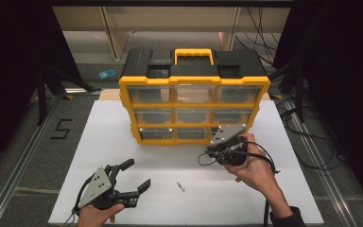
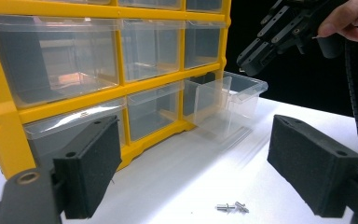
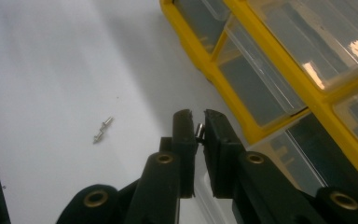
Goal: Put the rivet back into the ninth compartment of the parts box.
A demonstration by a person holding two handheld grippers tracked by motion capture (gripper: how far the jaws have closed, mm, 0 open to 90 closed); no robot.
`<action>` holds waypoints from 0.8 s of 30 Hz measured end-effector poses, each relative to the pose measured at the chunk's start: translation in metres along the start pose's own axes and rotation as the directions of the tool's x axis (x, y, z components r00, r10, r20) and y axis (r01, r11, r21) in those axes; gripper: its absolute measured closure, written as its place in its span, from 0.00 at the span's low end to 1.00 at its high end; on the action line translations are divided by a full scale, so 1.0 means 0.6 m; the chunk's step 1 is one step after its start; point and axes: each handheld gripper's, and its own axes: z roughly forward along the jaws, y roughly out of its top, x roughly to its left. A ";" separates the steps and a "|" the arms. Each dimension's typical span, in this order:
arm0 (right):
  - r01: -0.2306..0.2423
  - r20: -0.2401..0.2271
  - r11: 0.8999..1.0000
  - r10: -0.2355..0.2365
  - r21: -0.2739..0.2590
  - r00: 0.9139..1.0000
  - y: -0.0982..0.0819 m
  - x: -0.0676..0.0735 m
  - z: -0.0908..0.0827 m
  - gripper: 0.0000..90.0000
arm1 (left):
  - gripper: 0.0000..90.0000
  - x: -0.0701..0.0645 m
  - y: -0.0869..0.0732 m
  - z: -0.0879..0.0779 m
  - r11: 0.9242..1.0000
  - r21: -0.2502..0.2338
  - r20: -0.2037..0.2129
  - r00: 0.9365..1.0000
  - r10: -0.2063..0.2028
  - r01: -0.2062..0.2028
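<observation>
rivet (image 3: 199, 129) pinched in right gripper (image 3: 198, 122) | left gripper view: drawer (image 2: 226, 105) pulled out

white table (image 1: 123, 137) carries a yellow drawer organizer (image 1: 194, 94) and two small rivets (image 1: 181, 187).

A small blue object (image 1: 107, 74) lies on the floor at ten o'clock beyond the white table (image 1: 123, 142), black cables (image 1: 307, 123) trail at three o'clock, and a "5" marking (image 1: 61, 128) sits at nine o'clock.
</observation>
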 end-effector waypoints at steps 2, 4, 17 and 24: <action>-0.005 0.004 1.000 0.005 -0.002 1.000 -0.001 -0.002 -0.001 0.93 | 0.19 -0.001 0.000 0.000 1.000 0.000 0.001 1.000 -0.004 0.004; -0.015 0.018 1.000 0.015 -0.006 1.000 -0.004 -0.008 -0.003 0.93 | 0.19 0.000 0.000 0.000 1.000 0.001 0.000 1.000 -0.004 0.004; -0.064 0.063 0.998 0.065 -0.005 0.996 -0.030 -0.040 -0.001 0.93 | 0.19 0.000 0.001 -0.001 1.000 -0.001 0.000 1.000 0.000 0.000; -0.086 0.088 0.996 0.085 0.013 0.993 -0.045 -0.058 0.004 0.93 | 0.19 0.000 0.001 0.000 1.000 -0.002 0.000 1.000 -0.003 0.003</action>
